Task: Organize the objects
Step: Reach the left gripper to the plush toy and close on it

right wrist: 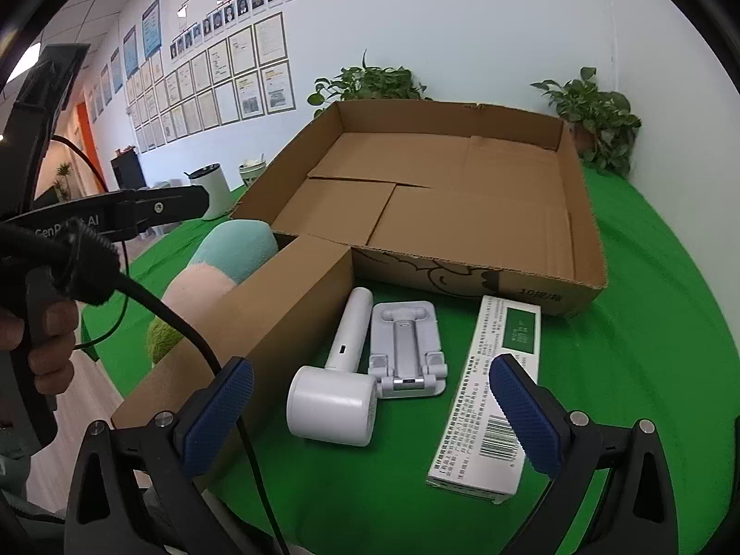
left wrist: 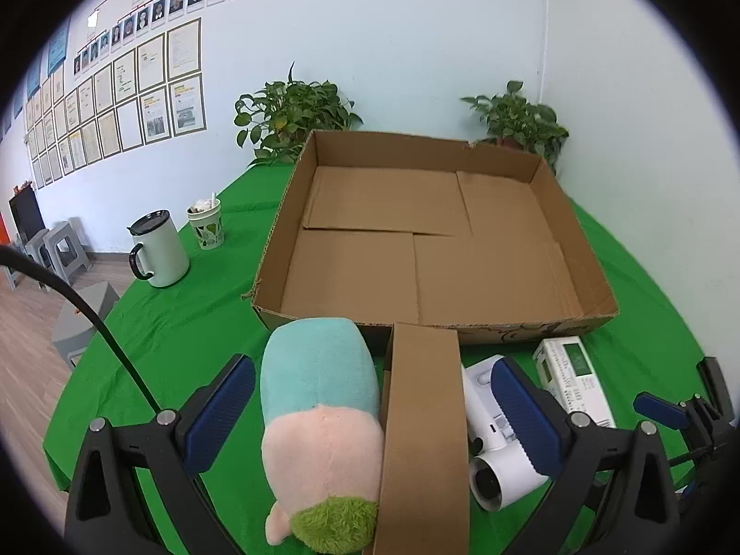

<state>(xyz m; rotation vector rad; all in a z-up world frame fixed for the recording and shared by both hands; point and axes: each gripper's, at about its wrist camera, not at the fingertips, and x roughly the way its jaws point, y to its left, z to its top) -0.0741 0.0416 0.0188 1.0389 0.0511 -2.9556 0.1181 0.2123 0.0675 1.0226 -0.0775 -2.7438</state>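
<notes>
Left gripper (left wrist: 372, 409): jaws spread fully, nothing gripped. Between the blue pads lie a plush toy (left wrist: 319, 421) and a long cardboard box (left wrist: 421, 434), side by side and touching; neither pad presses on them. The toy has a teal end toward the tray, a pink middle and a green tuft nearest the camera.

Right gripper (right wrist: 372, 411): jaws spread fully, nothing gripped. Between the pads on the green tablecloth (right wrist: 647, 323) lies a white handheld device (right wrist: 335, 379) with a cylindrical head and a handle pointing toward the tray. Just beside it to the right lies a folded grey phone stand (right wrist: 407, 347). A white-and-green carton (right wrist: 490, 393) lies right of the stand, its near end by the right-hand pad.

Beyond these items stands a large shallow cardboard tray (right wrist: 462, 277), with only its bottom flaps showing inside. The long cardboard box butts against its near wall.

In the right wrist view a hand (right wrist: 41, 342) grips the left gripper's handle at the left edge.

Left of the tray stand a white mug (left wrist: 159, 249) and a small patterned cup (left wrist: 206, 224). Two potted plants (left wrist: 289, 113) stand behind the tray against the wall
</notes>
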